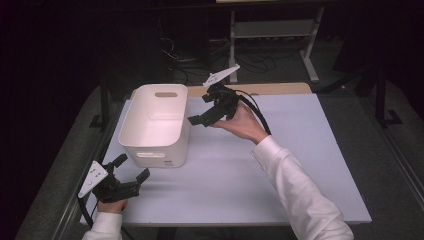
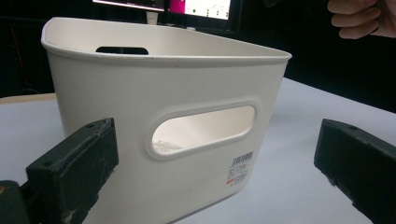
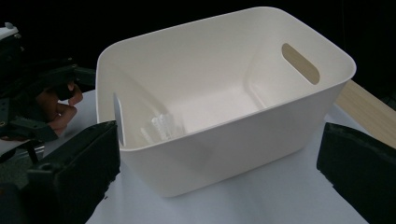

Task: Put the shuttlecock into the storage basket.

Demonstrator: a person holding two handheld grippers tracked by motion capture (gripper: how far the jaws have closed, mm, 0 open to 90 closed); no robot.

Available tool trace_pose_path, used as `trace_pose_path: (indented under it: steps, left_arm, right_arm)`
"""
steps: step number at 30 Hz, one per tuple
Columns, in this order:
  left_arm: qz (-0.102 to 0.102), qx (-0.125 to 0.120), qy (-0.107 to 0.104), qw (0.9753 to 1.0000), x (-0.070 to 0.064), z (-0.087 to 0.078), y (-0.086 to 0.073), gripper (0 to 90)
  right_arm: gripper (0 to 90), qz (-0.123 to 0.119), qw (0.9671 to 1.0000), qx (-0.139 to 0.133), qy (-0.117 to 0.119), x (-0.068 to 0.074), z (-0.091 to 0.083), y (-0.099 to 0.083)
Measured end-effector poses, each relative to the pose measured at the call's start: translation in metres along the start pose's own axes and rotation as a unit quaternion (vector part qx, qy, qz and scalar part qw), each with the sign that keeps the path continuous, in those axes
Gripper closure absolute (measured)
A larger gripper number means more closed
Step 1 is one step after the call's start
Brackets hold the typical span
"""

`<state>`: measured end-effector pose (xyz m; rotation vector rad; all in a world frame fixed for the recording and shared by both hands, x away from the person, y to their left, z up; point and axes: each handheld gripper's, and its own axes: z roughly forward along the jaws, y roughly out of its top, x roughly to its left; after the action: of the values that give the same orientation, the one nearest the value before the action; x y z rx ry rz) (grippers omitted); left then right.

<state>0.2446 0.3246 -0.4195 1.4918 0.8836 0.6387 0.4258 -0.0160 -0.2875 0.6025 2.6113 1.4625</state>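
White bin is seen standing upright on the table, near its far left corner, mouth up. Its long axis runs from the near edge towards the far edge, with a slot handle cut in each short end wall; one handle faces the left gripper, the other the far edge. The left gripper, near the table's near left corner, is held with jaws wide apart, empty, aimed at the near handle. The right gripper is raised just beside the bin's right rim, jaws likewise apart and empty. A secure grasp is probably best made on the rim or handle slot, squarely, so the bin is not tipped.
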Motion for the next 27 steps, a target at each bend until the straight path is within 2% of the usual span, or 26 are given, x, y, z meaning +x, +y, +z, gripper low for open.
trace_pose_path:
  steps: [7,9,27]
  left_arm:
    - [0.001,0.002,-0.001,1.0000,0.000,0.000,0.000,0.0]
    - [-0.001,0.002,-0.001,1.0000,0.000,0.000,0.000,0.0]
    - [0.002,0.005,0.001,1.0000,0.000,0.000,0.000,0.0]
  right_arm:
    - [0.0,0.004,1.0000,-0.006,-0.003,-0.002,-0.007,-0.008]
    - [0.0,0.018,0.9998,-0.010,-0.002,0.000,-0.009,-0.011]
    - [0.0,0.018,0.9995,-0.024,-0.013,-0.005,-0.026,-0.031]
